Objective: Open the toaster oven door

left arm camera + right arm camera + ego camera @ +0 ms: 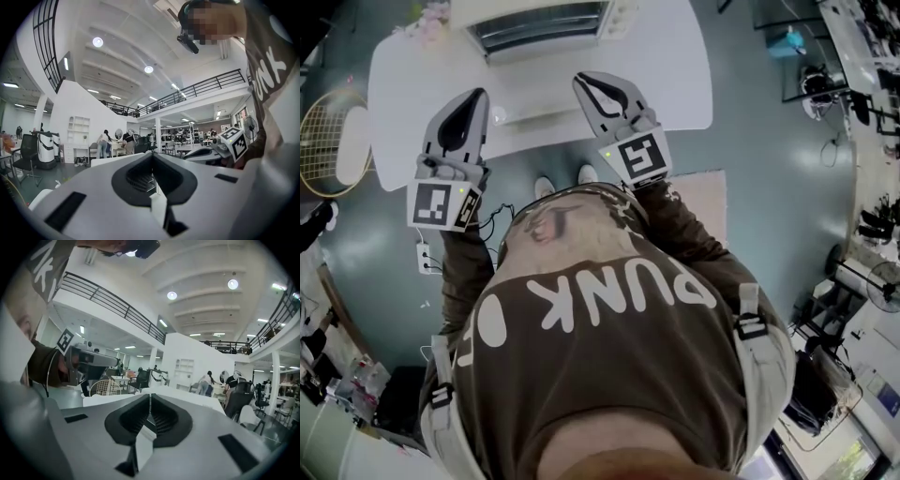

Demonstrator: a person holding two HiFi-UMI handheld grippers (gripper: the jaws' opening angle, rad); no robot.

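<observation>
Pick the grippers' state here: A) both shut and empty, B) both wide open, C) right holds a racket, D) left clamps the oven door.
A: in their own views, the left gripper and right gripper show jaws pressed together with nothing between, and the head view shows both short of the toaster oven.

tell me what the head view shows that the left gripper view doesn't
Only the head view shows the toaster oven on the white table and the racket at the table's left. Only the left gripper view shows the ceiling lights, the balcony railing and people at a distant desk. Both show the left gripper, jaws together and empty, and the right gripper.
</observation>
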